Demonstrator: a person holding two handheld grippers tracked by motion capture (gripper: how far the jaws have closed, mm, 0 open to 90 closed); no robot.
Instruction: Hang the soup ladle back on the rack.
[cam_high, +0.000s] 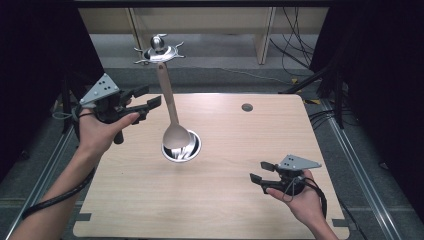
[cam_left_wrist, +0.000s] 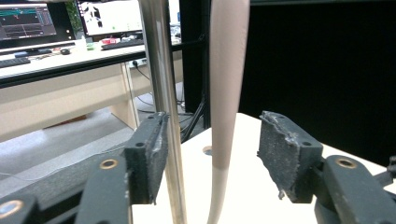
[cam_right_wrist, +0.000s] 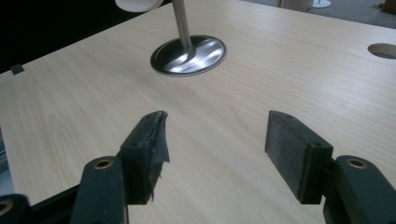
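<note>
A metal stand rises from a round base (cam_high: 187, 150) near the middle of the wooden table (cam_high: 250, 145), with a hooked top (cam_high: 159, 51). A beige spoon (cam_high: 172, 120) hangs along it, bowl down just above the base. My left gripper (cam_high: 148, 96) is raised left of the spoon's handle and stands open. In the left gripper view the beige handle (cam_left_wrist: 227, 93) hangs free between the pads (cam_left_wrist: 286, 154), and the steel pole (cam_left_wrist: 161, 84) passes close by the left pad. My right gripper (cam_high: 259, 171) rests low at the table's front right, open and holding nothing (cam_right_wrist: 215, 126).
A small round hole (cam_high: 247, 107) sits in the table's far right part. The stand's base (cam_right_wrist: 189, 56) lies ahead of the right gripper across bare wood. Cables (cam_high: 295, 45) run over the floor behind the table. A desk with monitors (cam_left_wrist: 28, 23) stands beyond.
</note>
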